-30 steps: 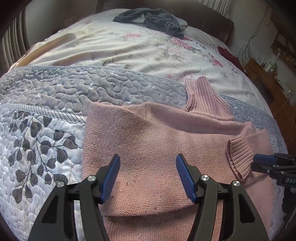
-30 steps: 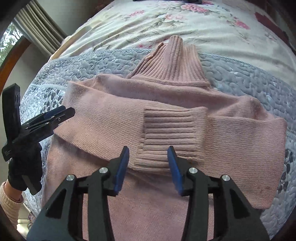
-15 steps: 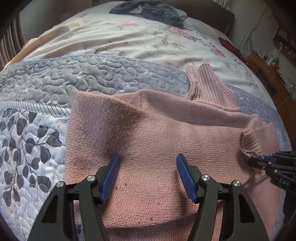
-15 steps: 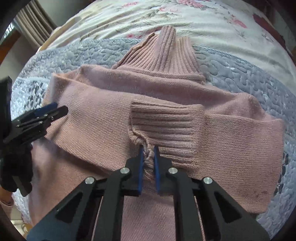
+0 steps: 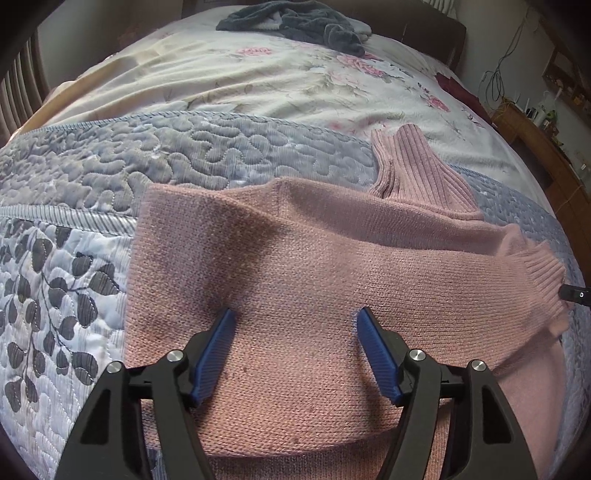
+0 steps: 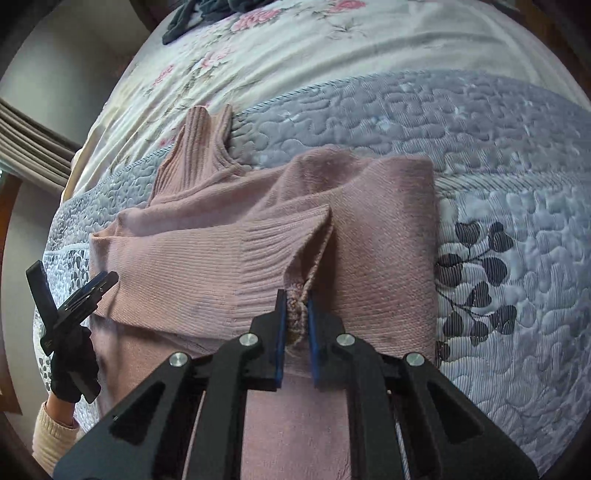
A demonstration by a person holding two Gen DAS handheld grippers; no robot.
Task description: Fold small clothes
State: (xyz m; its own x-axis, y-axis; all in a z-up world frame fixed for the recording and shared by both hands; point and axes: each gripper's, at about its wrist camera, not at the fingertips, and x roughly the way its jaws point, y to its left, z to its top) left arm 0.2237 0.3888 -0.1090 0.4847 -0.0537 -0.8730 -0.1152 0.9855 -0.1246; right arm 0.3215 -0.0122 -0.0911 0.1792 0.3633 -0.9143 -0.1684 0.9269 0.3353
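The pink sweater (image 5: 295, 280) lay spread on the bed (image 5: 221, 96), over a blue-grey quilt (image 5: 110, 170), its ribbed turtleneck collar (image 5: 417, 173) pointing away from both grippers.

The left gripper (image 5: 295, 354) hung with its blue-padded fingers (image 5: 214, 354) wide apart and nothing between them. Directly ahead of and beneath them lay a sleeve folded across the sweater's body; the sleeve ran off to the gripper's right and ended in a ribbed cuff (image 5: 543, 280) near the right edge of the left wrist view. Whether the fingertips touched the knit could not be told. The collar lay ahead and to the right of this gripper.

The right gripper (image 6: 295, 328) was clamped on the cuff (image 6: 297, 310): a bunched fold of ribbed knit sat pinched between its two pads, and the sleeve (image 6: 192, 266) stretched from there to the gripper's left, raised into a taut ridge over the sweater's body. The collar (image 6: 195, 155) lay ahead and to the left of this gripper.

In the right wrist view the left gripper (image 6: 99, 282) appeared at far left, just beside the sweater's edge, held by a hand (image 6: 68, 373) in a black glove with a cream sleeve cuff (image 6: 51, 432) below it.

A dark grey garment (image 5: 295, 22) lay far ahead on the floral bedspread (image 5: 295, 81).
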